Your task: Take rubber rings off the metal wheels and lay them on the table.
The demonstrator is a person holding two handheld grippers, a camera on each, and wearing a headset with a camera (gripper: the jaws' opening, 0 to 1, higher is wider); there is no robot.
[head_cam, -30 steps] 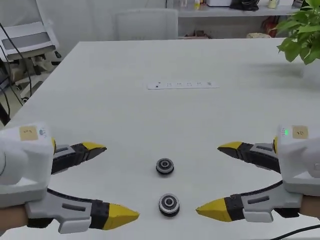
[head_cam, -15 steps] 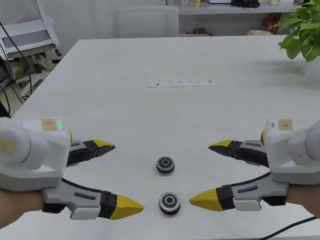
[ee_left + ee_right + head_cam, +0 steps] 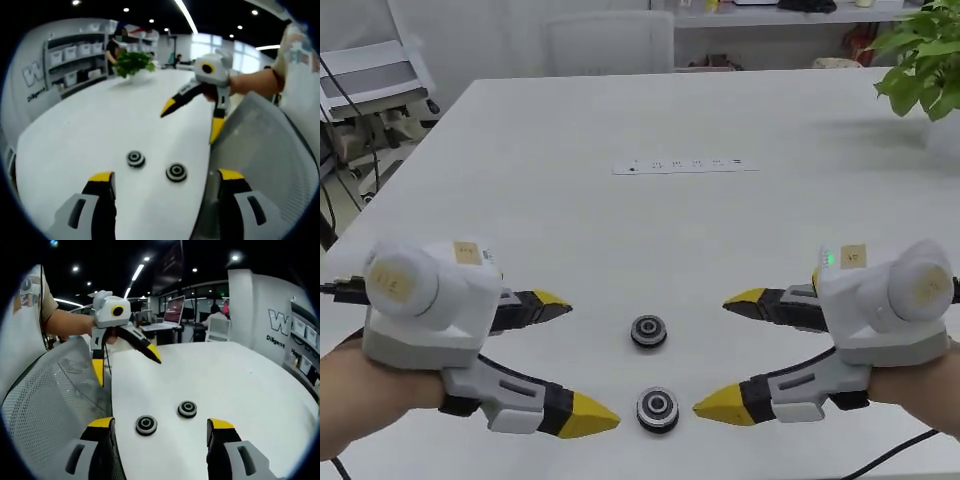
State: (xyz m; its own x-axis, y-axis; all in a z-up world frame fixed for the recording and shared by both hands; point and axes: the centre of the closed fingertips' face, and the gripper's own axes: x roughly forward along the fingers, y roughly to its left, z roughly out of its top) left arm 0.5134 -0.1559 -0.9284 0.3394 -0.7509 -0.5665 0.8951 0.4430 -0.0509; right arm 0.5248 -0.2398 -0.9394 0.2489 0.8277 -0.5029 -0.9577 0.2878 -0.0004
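Two small metal wheels with black rubber rings lie flat on the white table: the far wheel (image 3: 648,331) (image 3: 135,159) (image 3: 187,409) and the near wheel (image 3: 658,409) (image 3: 176,171) (image 3: 146,424). My left gripper (image 3: 582,362) (image 3: 161,177) is open at the left of them, its yellow tips spread wide and empty. Facing it from the right, my right gripper (image 3: 720,355) (image 3: 159,424) is open as well, with nothing between its jaws. Both wheels sit in the gap between the two grippers, untouched. The other gripper shows across the table in each gripper view (image 3: 192,115) (image 3: 125,360).
A white strip with small marks (image 3: 685,166) lies farther back on the table. A potted plant (image 3: 925,55) (image 3: 132,62) stands at the far right corner. A mesh chair back (image 3: 55,390) (image 3: 265,145) is at the near table edge. Chairs and shelves stand beyond the table.
Both grippers have moved inward toward the wheels, narrowing the gap between them. They stay open. The wheels have not moved.
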